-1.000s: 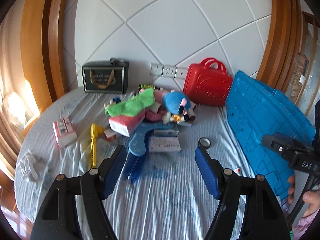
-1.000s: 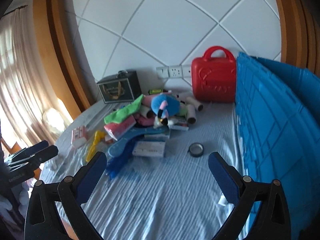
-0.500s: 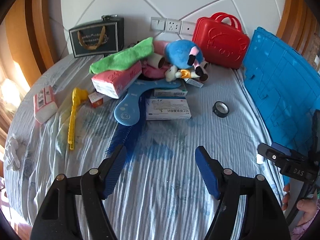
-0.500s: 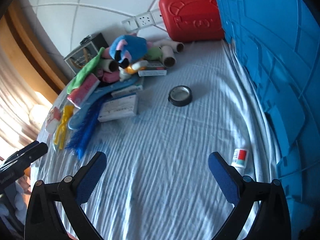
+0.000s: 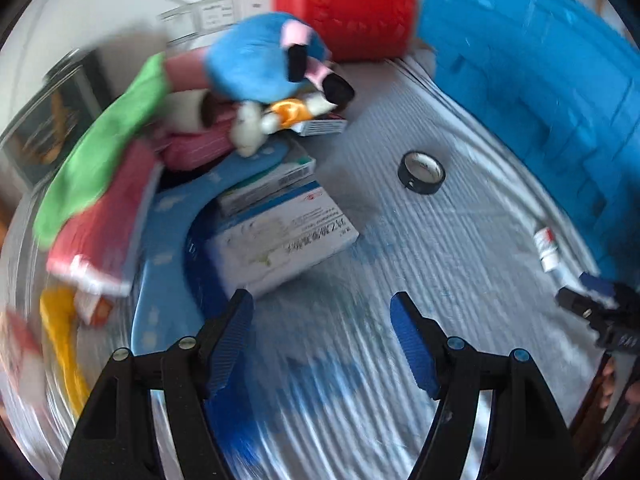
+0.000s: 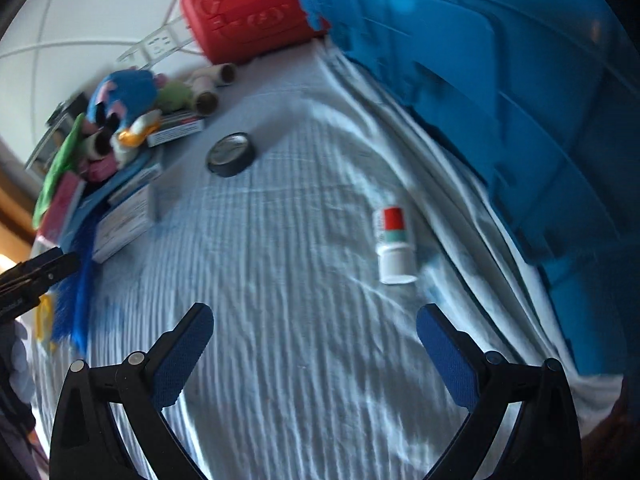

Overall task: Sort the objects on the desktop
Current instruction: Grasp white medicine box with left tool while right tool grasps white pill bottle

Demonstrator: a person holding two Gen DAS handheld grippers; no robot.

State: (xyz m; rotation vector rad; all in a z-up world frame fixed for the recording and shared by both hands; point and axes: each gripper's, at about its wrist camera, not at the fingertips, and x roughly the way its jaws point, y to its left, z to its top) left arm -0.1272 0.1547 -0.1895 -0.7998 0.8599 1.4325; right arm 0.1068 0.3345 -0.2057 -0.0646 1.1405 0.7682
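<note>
A heap of objects lies on the striped cloth: a white medicine box (image 5: 280, 244), a blue plush toy (image 5: 264, 56), a green cloth (image 5: 100, 148), a pink pack (image 5: 100, 224) and a blue brush (image 5: 160, 280). My left gripper (image 5: 322, 320) is open and empty, just short of the medicine box. A black tape roll (image 5: 421, 172) lies apart to the right. My right gripper (image 6: 315, 336) is open and empty above the cloth. A small white bottle (image 6: 393, 244) with a red label lies ahead of its right finger. The tape roll (image 6: 231, 154) lies further off.
A large blue bin (image 6: 500, 100) stands along the right side, and a red case (image 5: 344, 8) stands at the back by the wall. A yellow toy (image 5: 60, 332) lies at the left edge. Cardboard tubes (image 6: 212, 84) lie near the plush.
Both grippers have dropped lower and moved forward toward the table. The left now hangs near the medicine box, the right near the small bottle. Both stay open.
</note>
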